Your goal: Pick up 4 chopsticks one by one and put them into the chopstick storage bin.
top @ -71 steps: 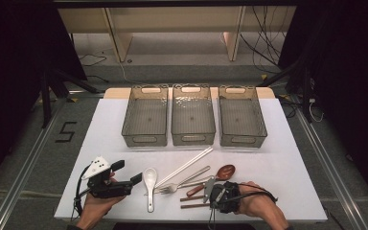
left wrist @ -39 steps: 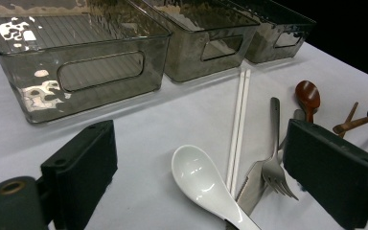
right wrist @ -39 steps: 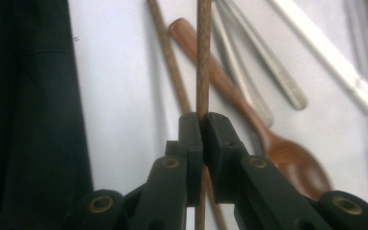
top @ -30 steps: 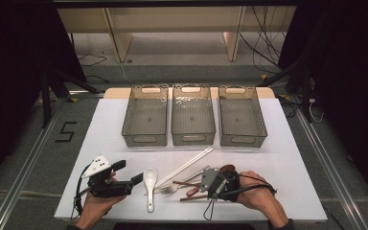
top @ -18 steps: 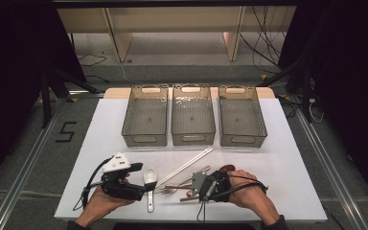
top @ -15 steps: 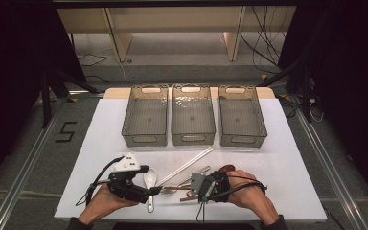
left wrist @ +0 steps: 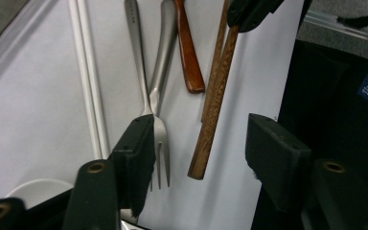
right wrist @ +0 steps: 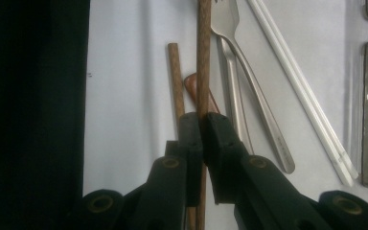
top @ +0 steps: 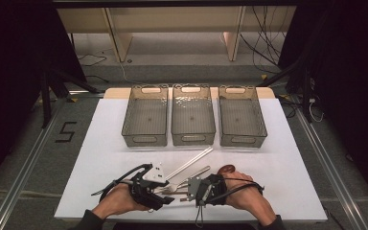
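Observation:
A pile of cutlery lies at the table's near edge. My right gripper [right wrist: 202, 125] [top: 188, 190] is shut on a wooden chopstick [right wrist: 202, 57]. Its free end [left wrist: 206, 148] reaches in between my left gripper's jaws. My left gripper [left wrist: 201, 139] [top: 165, 192] points at the right one; its jaws have just been closing and stand half apart, clear of the stick. A metal fork [left wrist: 160, 143] lies by the left jaw. The second wooden chopstick [right wrist: 175, 81], a wooden spoon handle [left wrist: 188, 62] and white chopsticks [right wrist: 311, 110] rest on the table.
Three clear empty bins [top: 145, 140] [top: 193, 139] [top: 243, 140] stand in a row at the back of the white table [top: 292, 177]. A white spoon's bowl [left wrist: 33, 189] lies under my left gripper. The table's near edge is close to both hands.
My left gripper has slid right over the white spoon to the cutlery pile and narrowed its jaws. The right gripper shifted slightly left earlier and has since held still on the chopstick.

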The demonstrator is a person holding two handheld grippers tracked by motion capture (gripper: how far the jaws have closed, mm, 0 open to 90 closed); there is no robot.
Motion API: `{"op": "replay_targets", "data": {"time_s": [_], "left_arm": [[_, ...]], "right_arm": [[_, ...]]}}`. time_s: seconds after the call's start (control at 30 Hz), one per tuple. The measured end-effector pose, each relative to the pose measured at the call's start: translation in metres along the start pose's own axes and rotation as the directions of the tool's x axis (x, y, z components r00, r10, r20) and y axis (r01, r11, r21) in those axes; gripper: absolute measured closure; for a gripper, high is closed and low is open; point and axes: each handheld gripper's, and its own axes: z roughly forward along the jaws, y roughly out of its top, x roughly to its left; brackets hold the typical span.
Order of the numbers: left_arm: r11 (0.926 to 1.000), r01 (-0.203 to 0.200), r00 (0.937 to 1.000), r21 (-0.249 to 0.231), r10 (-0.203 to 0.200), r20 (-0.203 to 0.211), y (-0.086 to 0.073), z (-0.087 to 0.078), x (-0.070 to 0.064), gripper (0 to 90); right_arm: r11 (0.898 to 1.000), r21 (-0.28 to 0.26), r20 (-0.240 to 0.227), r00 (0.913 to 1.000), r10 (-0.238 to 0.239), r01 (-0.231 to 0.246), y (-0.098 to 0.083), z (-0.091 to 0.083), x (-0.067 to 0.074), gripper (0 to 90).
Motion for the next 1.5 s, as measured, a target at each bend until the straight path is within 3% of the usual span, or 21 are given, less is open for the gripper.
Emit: {"op": "replay_targets", "data": {"time_s": [0.4,0.67,0.87,1.0,1.13,1.17,1.2,1.27,1.3,1.33,1.37,1.4,1.5], "left_arm": [[0.9966,-0.063,0.9971,0.053,0.061,0.046,0.005,0.010,-0.005,60.7],[0.9918,-0.109,0.9922,0.068,0.104,0.069,0.009,0.014,-0.007,68.8],[0.9846,-0.146,0.9866,0.096,0.138,0.087,0.009,0.017,-0.009,81.1],[0.9832,-0.154,0.9839,0.099,0.143,0.107,0.008,0.018,-0.008,82.7],[0.9848,-0.146,0.9850,0.094,0.136,0.106,0.006,0.014,-0.005,83.6],[0.9874,-0.137,0.9865,0.080,0.128,0.102,0.005,0.011,-0.004,83.8],[0.9884,-0.132,0.9871,0.076,0.124,0.102,0.005,0.009,-0.002,83.8],[0.9908,-0.115,0.9902,0.072,0.109,0.088,0.005,0.005,0.001,83.8],[0.9924,-0.099,0.9924,0.072,0.093,0.080,0.004,0.003,0.004,83.8],[0.9942,-0.081,0.9952,0.070,0.077,0.061,0.003,0.002,0.007,83.8],[0.9955,-0.065,0.9972,0.069,0.062,0.042,0.002,0.001,0.010,83.8],[0.9966,-0.049,0.9986,0.066,0.047,0.026,0.001,-0.001,0.014,83.8],[0.9990,0.002,1.0000,0.044,-0.002,-0.007,-0.001,-0.007,0.022,83.8]], "right_arm": [[0.999,0.002,-0.004,0.9994,-0.034,0.034,0.002,0.002,0.003,85.6],[0.999,0.006,-0.009,0.9992,-0.039,0.039,0.003,0.003,0.005,85.6],[0.998,0.002,-0.022,0.9975,-0.068,0.068,0.004,0.005,0.008,85.5],[0.997,-0.004,-0.027,0.9971,-0.071,0.071,0.004,0.005,0.008,85.3],[0.999,-0.028,-0.011,0.9989,-0.045,0.045,0.001,0.003,0.006,80.0],[0.998,-0.052,0.041,0.9989,-0.022,0.024,-0.003,-0.005,0.004,68.1],[0.998,-0.062,0.054,0.9985,-0.013,0.017,-0.004,-0.008,0.001,65.8],[0.992,-0.127,0.082,0.9961,0.032,-0.022,-0.010,-0.017,-0.002,53.4],[0.992,-0.127,0.082,0.9961,0.032,-0.022,-0.010,-0.017,-0.002,53.4],[0.982,-0.184,0.116,0.9912,0.063,-0.041,-0.013,-0.021,-0.007,50.1],[0.968,-0.225,0.110,0.9843,0.138,-0.110,-0.016,-0.026,-0.009,47.5],[0.954,-0.268,0.116,0.9778,0.175,-0.138,-0.020,-0.029,-0.013,45.8],[0.925,-0.320,0.130,0.9572,0.258,-0.206,-0.031,-0.036,-0.020,40.6]]}}
